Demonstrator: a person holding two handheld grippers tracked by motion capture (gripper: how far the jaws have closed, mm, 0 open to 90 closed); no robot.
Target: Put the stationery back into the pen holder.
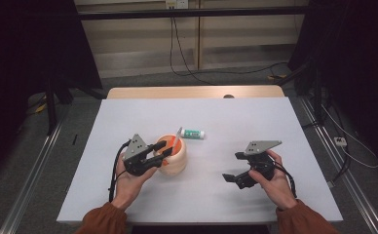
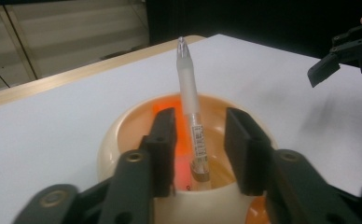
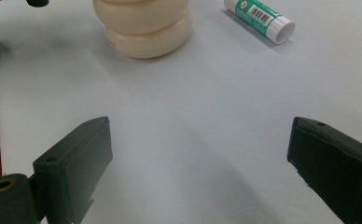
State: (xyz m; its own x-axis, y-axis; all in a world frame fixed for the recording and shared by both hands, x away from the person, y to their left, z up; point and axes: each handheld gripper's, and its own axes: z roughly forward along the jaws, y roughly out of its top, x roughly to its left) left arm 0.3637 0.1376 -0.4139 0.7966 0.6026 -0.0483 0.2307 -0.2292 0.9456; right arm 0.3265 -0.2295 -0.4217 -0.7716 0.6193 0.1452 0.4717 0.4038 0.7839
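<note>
Jaws of the left gripper (image 1: 163,148) stand a little apart over the mouth of a cream pot (image 1: 173,158), one black pad on each side of a pen (image 2: 191,125) without pressing on it; in the left gripper view a sliver of space shows between the pen and each pad. That pen is a slim frosted tube, translucent white with a rounded clear cap at the top and a barcode sticker low on the barrel. It leans in the pot, its foot down inside on the glowing orange lining and its cap poking out above the rim.

The pot is smooth and matt, rounded like two fat rings stacked one on the other, as the right gripper view shows (image 3: 144,25). It stands on the pale grey bench (image 1: 226,122), left of the middle. Just beyond it, to the right, lies a glue stick (image 1: 193,133), a short cylinder with a green and white label and a white cap, flat on its side and apart from the pot.

Farther right, the right gripper (image 1: 231,177) is held low over bare bench, well clear of the pot, its two blocky black pads spread wide with nothing between them. A grey three-cornered plate tops each gripper, and rust-coloured sleeves cover both forearms.

Count: two grippers, one pot, one pen, one glue stick.
</note>
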